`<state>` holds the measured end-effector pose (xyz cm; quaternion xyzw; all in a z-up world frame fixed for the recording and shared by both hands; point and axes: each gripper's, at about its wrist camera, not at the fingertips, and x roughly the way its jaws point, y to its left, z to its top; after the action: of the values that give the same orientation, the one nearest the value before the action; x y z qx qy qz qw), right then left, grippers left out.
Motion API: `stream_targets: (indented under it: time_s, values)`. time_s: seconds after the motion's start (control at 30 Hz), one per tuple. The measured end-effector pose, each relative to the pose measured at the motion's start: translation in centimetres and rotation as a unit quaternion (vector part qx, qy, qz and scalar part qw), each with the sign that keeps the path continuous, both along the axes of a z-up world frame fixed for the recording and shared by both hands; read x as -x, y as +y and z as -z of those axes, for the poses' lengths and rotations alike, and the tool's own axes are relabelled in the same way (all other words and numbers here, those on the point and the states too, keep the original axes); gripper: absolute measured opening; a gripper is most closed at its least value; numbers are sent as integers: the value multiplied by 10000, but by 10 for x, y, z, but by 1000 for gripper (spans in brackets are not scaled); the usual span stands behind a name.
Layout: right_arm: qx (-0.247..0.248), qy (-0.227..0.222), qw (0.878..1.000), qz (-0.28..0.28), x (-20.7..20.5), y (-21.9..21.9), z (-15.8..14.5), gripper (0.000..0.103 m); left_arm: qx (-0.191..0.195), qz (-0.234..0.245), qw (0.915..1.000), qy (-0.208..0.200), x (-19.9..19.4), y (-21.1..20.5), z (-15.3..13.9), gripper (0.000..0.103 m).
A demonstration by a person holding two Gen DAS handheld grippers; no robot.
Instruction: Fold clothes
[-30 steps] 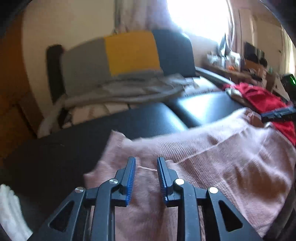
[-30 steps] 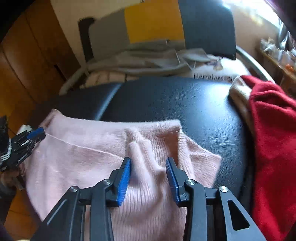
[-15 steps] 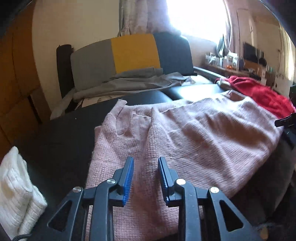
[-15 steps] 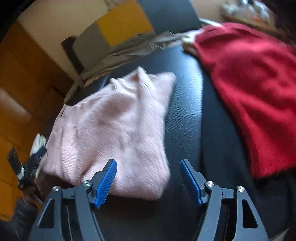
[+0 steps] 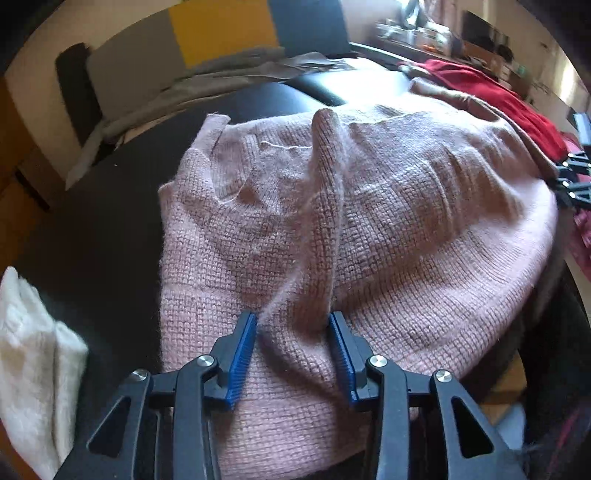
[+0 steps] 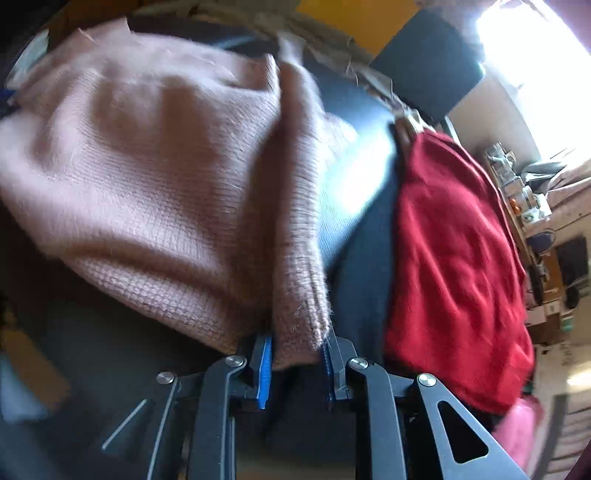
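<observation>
Spread across the middle of the left wrist view: a pink knitted sweater (image 5: 388, 229) lying on a black padded seat (image 5: 92, 221), rumpled, with one raised ridge of knit running from the upper centre down to the bottom centre. At the bottom centre, the left gripper (image 5: 293, 328), its blue-padded jaws opening, with the foot of that ridge sitting between them; pads close beside the knit, pressing not evident. At the lower left, a white knitted garment (image 5: 33, 350) on the seat edge. At the upper right, a red garment (image 5: 495, 92) beyond the sweater. Along the top, a grey garment (image 5: 229, 70) draped at the foot of a backrest with a yellow panel (image 5: 218, 29). At the far right edge, part of the other black tool.

In the right wrist view, blurred: the same pink sweater (image 6: 147, 177) filling the upper left and centre. At the bottom centre, the right gripper (image 6: 297, 350), jaws closing, pinching a hanging edge of the sweater between the blue pads. At the right, the red garment (image 6: 454, 266) on the black seat (image 6: 365, 258). At the far right, a cluttered shelf (image 6: 524, 206) and bright window light.
</observation>
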<state>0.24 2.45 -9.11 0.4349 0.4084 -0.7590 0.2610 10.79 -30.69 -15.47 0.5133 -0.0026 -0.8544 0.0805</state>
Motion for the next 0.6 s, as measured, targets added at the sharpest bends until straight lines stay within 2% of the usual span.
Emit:
stream_targets:
  time_s: [0.07, 0.1, 0.17, 0.2, 0.23, 0.33, 0.4, 0.43, 0.47, 0.5, 0.6]
  values:
    - [121, -185, 9996, 154, -5, 15, 0, 22, 58, -23, 9999, 116, -6, 7, 0, 42]
    - [250, -248, 9992, 203, -7, 19, -1, 22, -33, -125, 9996, 246, -8, 7, -3, 43]
    - [767, -512, 9947, 445, -7, 26, -6, 26, -351, -298, 9968, 646, -16, 6, -15, 43]
    - [1017, -674, 9913, 497, -6, 32, -10, 29, -591, -443, 9928, 948, -25, 3, -24, 44]
    - [1199, -684, 9890, 525, -7, 35, -18, 38, -830, -583, 9872, 1227, -34, 0, -32, 46]
    - [1612, -388, 9844, 580, -14, 42, -43, 46, -1326, -1144, 9718, 1577, -62, -17, -41, 48]
    - [2092, -195, 9759, 585, -21, 43, -67, 50, -1192, -1403, 9688, 1662, -81, -21, -44, 48]
    - [2387, -195, 9698, 468, -24, 38, -78, 58, -1184, -1369, 9693, 1663, -85, -19, -43, 48]
    - [2633, -219, 9639, 348, -27, 31, -86, 63, -1138, -1290, 9719, 1609, -87, -15, -40, 48]
    - [2707, -326, 9619, 214, -29, 16, -85, 69, -1089, -1212, 9744, 1549, -87, -12, -37, 48]
    - [2891, -633, 9550, -181, -34, -29, -79, 70, -878, -946, 9822, 1367, -71, 0, -28, 48]
